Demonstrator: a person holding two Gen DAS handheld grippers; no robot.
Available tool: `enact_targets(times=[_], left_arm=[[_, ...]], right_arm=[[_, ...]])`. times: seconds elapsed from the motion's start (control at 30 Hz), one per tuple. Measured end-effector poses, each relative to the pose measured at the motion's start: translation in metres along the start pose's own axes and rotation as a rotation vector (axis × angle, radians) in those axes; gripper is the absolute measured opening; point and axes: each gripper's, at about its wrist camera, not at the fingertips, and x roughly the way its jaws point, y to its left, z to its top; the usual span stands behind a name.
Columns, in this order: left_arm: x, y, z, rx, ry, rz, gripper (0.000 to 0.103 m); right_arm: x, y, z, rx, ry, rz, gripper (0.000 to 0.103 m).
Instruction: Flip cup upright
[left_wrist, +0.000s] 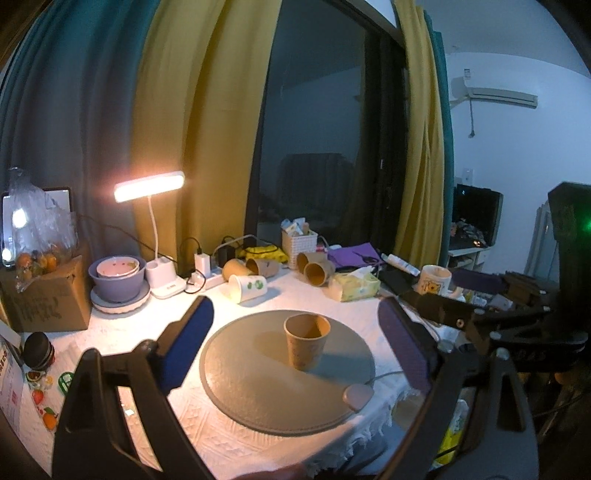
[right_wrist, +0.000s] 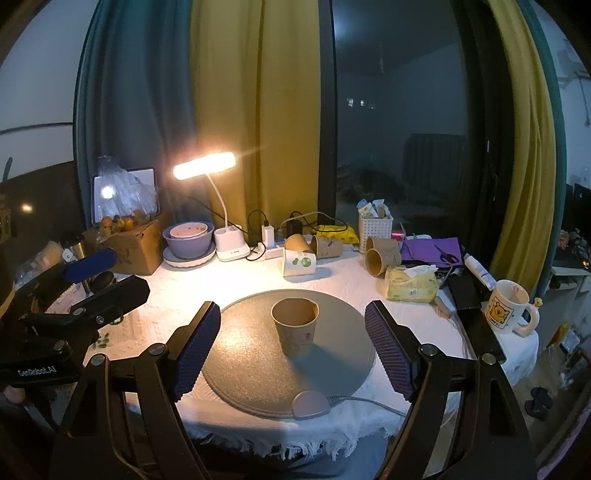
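Note:
A brown paper cup (left_wrist: 306, 341) stands upright, mouth up, on the round grey mat (left_wrist: 258, 387); it also shows in the right wrist view (right_wrist: 295, 325) on the mat (right_wrist: 251, 365). My left gripper (left_wrist: 295, 332) is open and empty, its blue pads wide apart, short of the cup. My right gripper (right_wrist: 293, 332) is open and empty, also short of the cup. The left gripper shows at the left of the right wrist view (right_wrist: 92, 280). The right gripper's body shows at the right of the left wrist view (left_wrist: 461, 321).
Several brown cups lie on their sides at the back (right_wrist: 382, 254), with a white cup (right_wrist: 298, 261) on its side. A lit desk lamp (right_wrist: 205, 166), bowls (right_wrist: 188, 236), cardboard box (right_wrist: 129, 247), tissue pack (right_wrist: 412, 282), mug (right_wrist: 508, 312) and power strip ring the table. Mat's cable puck (right_wrist: 310, 404) sits at the near edge.

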Motion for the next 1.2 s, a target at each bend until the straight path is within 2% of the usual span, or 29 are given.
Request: enact_targets(times=[1.2], left_arm=[[-0.0004,0.0003,0.003,-0.014,0.008,-0.018,0.092]], right_arm=[[-0.0021,-0.0007,0.0,-0.015,0.0,0.004,0.083]])
